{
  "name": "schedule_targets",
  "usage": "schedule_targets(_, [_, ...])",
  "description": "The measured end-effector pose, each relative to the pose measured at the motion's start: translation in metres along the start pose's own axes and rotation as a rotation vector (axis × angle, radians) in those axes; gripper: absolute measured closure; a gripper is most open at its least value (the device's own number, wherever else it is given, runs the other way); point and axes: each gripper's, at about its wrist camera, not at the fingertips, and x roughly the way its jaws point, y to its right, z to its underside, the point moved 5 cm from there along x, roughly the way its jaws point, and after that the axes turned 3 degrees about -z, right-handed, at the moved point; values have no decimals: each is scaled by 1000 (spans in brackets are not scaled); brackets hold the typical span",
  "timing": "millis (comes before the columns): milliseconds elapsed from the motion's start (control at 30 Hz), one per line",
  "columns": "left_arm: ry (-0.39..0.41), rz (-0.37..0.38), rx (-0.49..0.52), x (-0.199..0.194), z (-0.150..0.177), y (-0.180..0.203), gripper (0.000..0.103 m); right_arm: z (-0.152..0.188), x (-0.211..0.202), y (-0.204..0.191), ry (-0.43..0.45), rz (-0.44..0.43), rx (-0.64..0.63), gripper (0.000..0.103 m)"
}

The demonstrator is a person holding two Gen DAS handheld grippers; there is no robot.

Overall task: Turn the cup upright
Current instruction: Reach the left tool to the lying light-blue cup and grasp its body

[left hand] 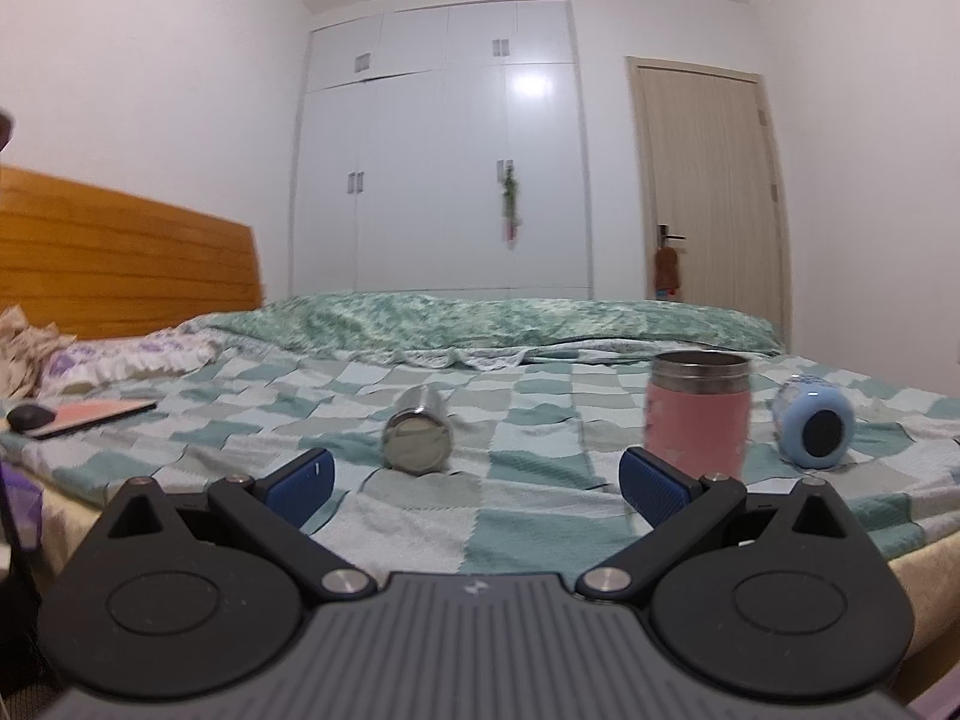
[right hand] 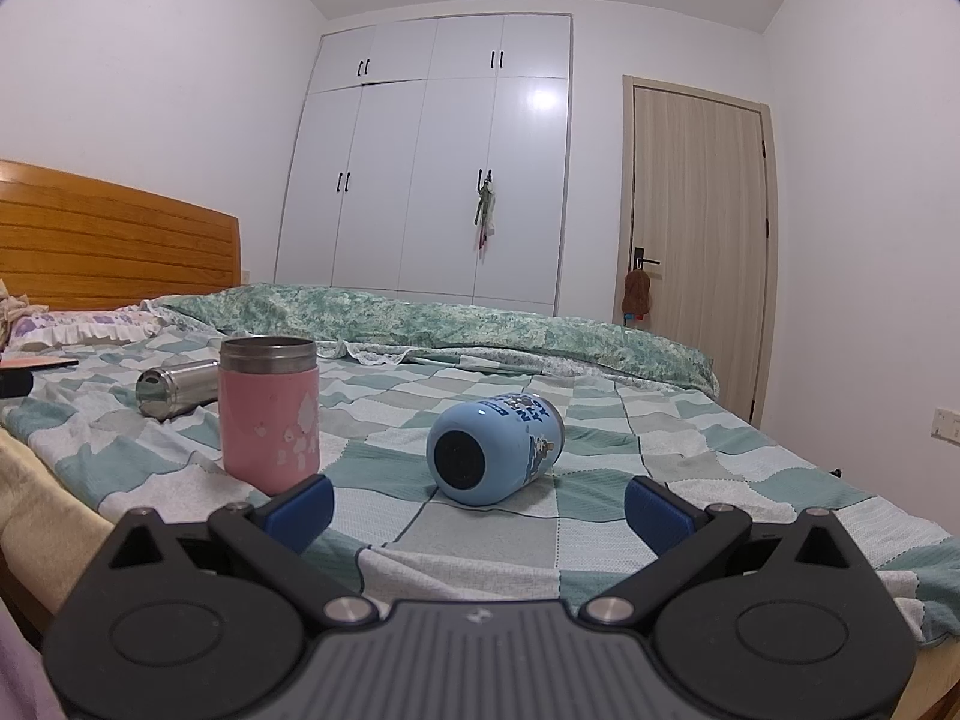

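Left tongs [left hand: 474, 483]: jaws wide apart, nothing between them, hovering at the near edge of the bed [left hand: 420, 540]. Steel cup [left hand: 417, 438] lies on its side straight ahead, roughly centred in the gap between the blue pads [left hand: 300, 486] but further out on the checked blanket, not touching them; its closed base faces the camera. Pink cup [left hand: 699, 414] stands upright, open mouth up, just beyond the right-hand pad. Blue cup [left hand: 813, 429] lies on its side to the right of the pink one, dark round end toward the camera

Right tongs [right hand: 477, 507]: jaws also spread wide, holding nothing. From this side, left to right: steel cup [right hand: 174, 389] on its side far left, partly behind the pink cup [right hand: 269, 414], which stands upright just past the left pad [right hand: 300, 507]; blue cup [right hand: 495, 449] on its side ahead of the gap, slightly left of centre, near the pads but apart from them, base end toward the camera, printed side up

Count: 3 cups total, 1 upright (pink), 2 on their sides (steel, blue). 2 tongs, both empty

Rest, left to right: wooden headboard [right hand: 114, 234], flat reddish tablet or book [left hand: 96, 414] with a dark mouse-like thing [left hand: 30, 417] beside it, green folded quilt [right hand: 420, 312] across the far side of the bed, white wardrobe [right hand: 432, 162], beige door [right hand: 696, 228]
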Motion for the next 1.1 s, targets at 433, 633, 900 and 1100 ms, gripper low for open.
schedule_targets(433, [-8, 255, 98, 12, -58, 107, 0, -17, 8, 37, -57, -8, -12, 0])
schedule_targets(633, [-60, 363, 149, 38, -78, 172, 0, -28, 25, 69, -81, 9, -8, 0])
schedule_targets(900, [-222, 445, 263, 98, -79, 254, 0, -32, 62, 118, -153, 27, 11, 0])
schedule_targets(1100, [-380, 429, 301, 157, -68, 300, 0, -33, 88, 151, -207, 30, 27, 0])
